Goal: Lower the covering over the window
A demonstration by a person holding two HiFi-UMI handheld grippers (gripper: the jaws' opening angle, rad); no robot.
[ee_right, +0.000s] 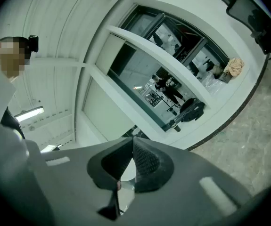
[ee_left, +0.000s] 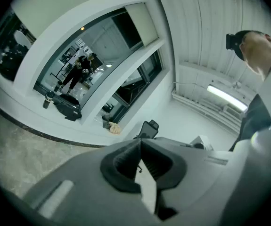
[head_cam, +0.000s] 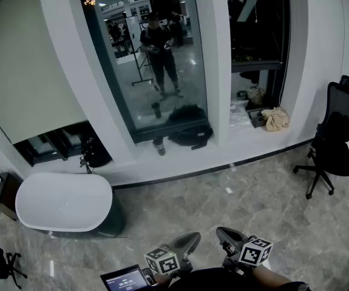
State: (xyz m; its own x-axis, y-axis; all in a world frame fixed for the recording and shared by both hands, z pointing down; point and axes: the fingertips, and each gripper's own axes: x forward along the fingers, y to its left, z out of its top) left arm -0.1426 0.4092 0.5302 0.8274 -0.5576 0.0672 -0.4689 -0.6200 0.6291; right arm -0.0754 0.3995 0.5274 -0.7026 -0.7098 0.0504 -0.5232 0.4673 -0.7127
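Three windows fill the far wall. The left one is mostly covered by a lowered beige blind (head_cam: 28,71). The middle window (head_cam: 156,53) is bare dark glass that mirrors a standing person. The right window (head_cam: 256,35) is also uncovered. My left gripper (head_cam: 189,241) and right gripper (head_cam: 226,238) sit at the bottom of the head view, far from the windows, side by side and pointing level at the wall. Both are shut with nothing between the pads. The left gripper view shows its closed tips (ee_left: 140,142) below the middle window (ee_left: 88,65). The right gripper (ee_right: 132,140) is closed likewise.
A white oval table (head_cam: 65,202) stands at the left by the wall. A black office chair (head_cam: 335,138) is at the right. On the sill lie a black bag (head_cam: 189,129), a dark bottle (head_cam: 158,145) and a beige bundle (head_cam: 276,119). A small screen (head_cam: 125,279) sits near my left gripper.
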